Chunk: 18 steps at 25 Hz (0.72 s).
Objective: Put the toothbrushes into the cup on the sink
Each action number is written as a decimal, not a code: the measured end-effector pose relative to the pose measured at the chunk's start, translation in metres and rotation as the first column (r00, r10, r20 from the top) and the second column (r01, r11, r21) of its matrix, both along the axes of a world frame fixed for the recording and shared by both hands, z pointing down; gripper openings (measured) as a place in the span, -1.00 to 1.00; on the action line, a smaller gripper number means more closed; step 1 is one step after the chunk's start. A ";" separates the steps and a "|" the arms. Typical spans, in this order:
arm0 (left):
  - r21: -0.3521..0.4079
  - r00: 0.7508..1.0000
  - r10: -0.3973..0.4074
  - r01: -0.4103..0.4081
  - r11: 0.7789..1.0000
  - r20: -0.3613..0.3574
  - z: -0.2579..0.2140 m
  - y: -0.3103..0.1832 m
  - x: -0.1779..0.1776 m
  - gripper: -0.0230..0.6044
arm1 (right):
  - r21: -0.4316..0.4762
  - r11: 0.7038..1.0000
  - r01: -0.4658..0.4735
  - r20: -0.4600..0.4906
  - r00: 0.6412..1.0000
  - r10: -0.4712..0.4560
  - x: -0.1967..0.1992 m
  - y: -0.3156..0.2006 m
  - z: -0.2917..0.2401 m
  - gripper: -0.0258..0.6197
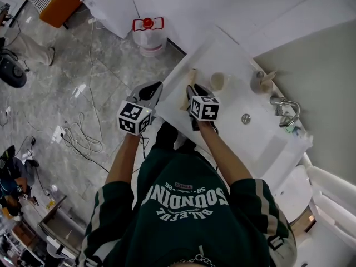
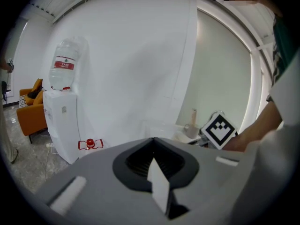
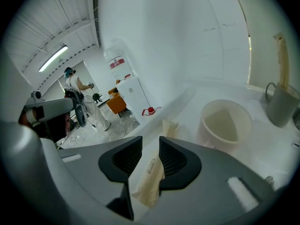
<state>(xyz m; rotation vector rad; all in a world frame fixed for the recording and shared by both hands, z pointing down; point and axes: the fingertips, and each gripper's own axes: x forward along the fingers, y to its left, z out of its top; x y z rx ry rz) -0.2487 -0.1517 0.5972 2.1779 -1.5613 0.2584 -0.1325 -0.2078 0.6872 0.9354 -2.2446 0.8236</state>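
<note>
- The right claw (image 3: 150, 142) is clamped on a toothbrush in a beige wrapper (image 3: 149, 175). The packet runs up between the two jaws and its far end sticks out past their tips.
- The left claw (image 2: 153, 142) has its jaws together, with nothing seen between them. In the head view it hangs beside the front edge of the sink tabletop (image 1: 219, 52), over the floor, and takes no part.
- Just beyond the wrapped toothbrush stands the cream cup (image 3: 206, 135), upright on the tabletop and near the right claw. Its inside looks empty, so by my reading nothing has gone in yet.
- Further right is a grey mug (image 3: 280, 108) with a beige stick (image 3: 281, 60) standing in it. That may be another toothbrush, though I cannot be sure.
- The faucet (image 1: 285, 111) sits at the far side of the basin, well apart from the cup.
- Farthest off are a water dispenser (image 2: 61, 125) and a person on the floor beyond.
- The task looks barely begun: one brush is gripped and close to the cup, but it still has to be brought over the rim and let go. I see no other loose brushes on the tabletop.
</note>
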 end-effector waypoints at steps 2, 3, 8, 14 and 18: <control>-0.001 1.000 0.005 -0.005 1.000 -0.003 0.001 -0.007 -0.005 -0.77 | -0.036 0.999 -0.035 -0.026 0.999 0.034 -0.001 -0.007 0.009 -0.64; -0.001 1.000 0.008 -0.008 1.000 -0.005 0.002 -0.011 -0.006 -0.77 | -0.048 0.998 -0.050 -0.033 0.998 0.048 -0.002 -0.010 0.013 -0.64; -0.008 1.000 0.021 -0.021 1.000 -0.011 0.007 -0.027 -0.019 -0.77 | -0.075 0.989 -0.131 -0.080 0.989 0.125 -0.001 -0.022 0.030 -0.64; -0.017 0.999 0.034 -0.034 0.999 -0.018 0.013 -0.039 -0.029 -0.77 | -0.089 0.982 -0.168 -0.159 0.976 0.152 -0.005 -0.023 0.051 -0.63; -0.018 0.999 0.044 -0.045 0.999 -0.022 0.014 -0.043 -0.031 -0.77 | -0.104 0.979 -0.177 -0.171 0.973 0.158 -0.003 -0.024 0.057 -0.64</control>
